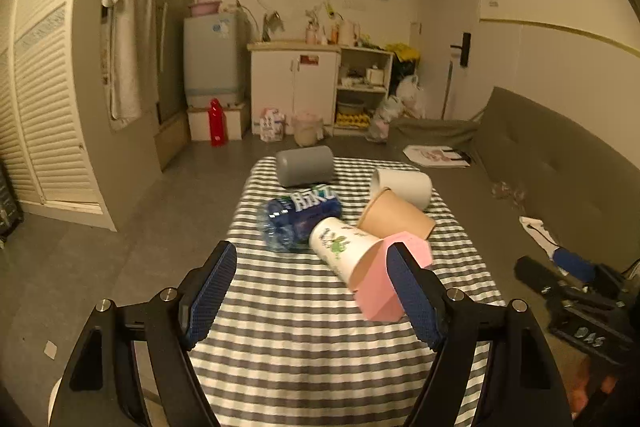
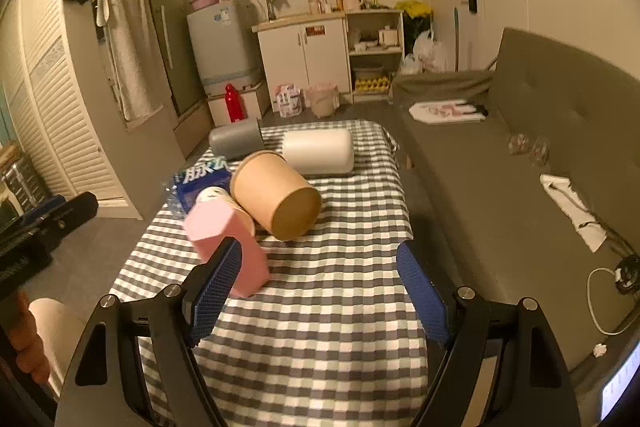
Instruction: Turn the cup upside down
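1. Left wrist view: left gripper spread wide over the striped tablecloth, pinching nothing. Pink cup lying on its side just ahead, right beside the right-hand pad, seemingly nested over the mouth of a white printed cup. Behind those, also on their sides: brown paper cup, white cup, grey cup, plus a crumpled blue bottle.

2. Right wrist view: right gripper gaping open too, empty, above checked cloth. Pink cup toppled just in front of the left-hand pad, apparently not gripped. Brown paper cup touching it from behind, base towards the camera.

3. Handling call: probably light, rigid plastic with flat facets, likely slippery and quick to skid or roll. Best bet: pinch across two opposite flat sides at mid-body, clear of the thin rim, then rotate mouth-down onto bare cloth away from the pile.
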`<state>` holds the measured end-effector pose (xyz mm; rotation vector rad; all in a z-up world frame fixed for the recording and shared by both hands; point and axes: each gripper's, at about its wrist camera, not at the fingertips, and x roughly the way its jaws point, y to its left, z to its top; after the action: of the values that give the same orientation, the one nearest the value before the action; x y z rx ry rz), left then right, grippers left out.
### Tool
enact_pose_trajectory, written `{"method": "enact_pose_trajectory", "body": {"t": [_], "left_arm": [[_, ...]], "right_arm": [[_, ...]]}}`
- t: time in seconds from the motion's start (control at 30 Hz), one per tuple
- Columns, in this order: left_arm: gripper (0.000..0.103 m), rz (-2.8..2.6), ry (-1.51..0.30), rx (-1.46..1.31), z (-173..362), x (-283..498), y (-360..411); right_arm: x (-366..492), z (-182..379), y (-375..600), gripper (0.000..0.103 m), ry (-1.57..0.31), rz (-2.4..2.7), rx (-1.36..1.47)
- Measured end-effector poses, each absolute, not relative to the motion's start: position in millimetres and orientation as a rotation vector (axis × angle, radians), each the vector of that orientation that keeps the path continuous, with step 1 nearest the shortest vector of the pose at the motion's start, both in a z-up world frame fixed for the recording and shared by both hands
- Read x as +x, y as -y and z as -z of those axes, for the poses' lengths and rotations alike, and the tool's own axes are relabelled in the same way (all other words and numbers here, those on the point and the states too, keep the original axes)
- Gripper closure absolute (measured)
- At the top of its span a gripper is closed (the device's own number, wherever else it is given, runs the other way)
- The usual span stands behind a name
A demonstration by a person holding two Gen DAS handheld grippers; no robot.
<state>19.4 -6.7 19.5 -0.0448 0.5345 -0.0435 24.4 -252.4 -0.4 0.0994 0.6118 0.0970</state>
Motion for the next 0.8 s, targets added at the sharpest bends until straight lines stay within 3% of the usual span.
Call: {"method": "enact_pose_trajectory", "body": {"t": [0.5,0.8], "left_arm": [[0.013,0.029,-0.560,-0.010,21,7,8],[0.004,-0.012,-0.588,-0.051,24,8,-1]], "right_arm": [[19,29,217,0.023,-0.679,-0.093,-0.033],[27,40,220,0.009,-0.733,-0.075,-0.020]]}}
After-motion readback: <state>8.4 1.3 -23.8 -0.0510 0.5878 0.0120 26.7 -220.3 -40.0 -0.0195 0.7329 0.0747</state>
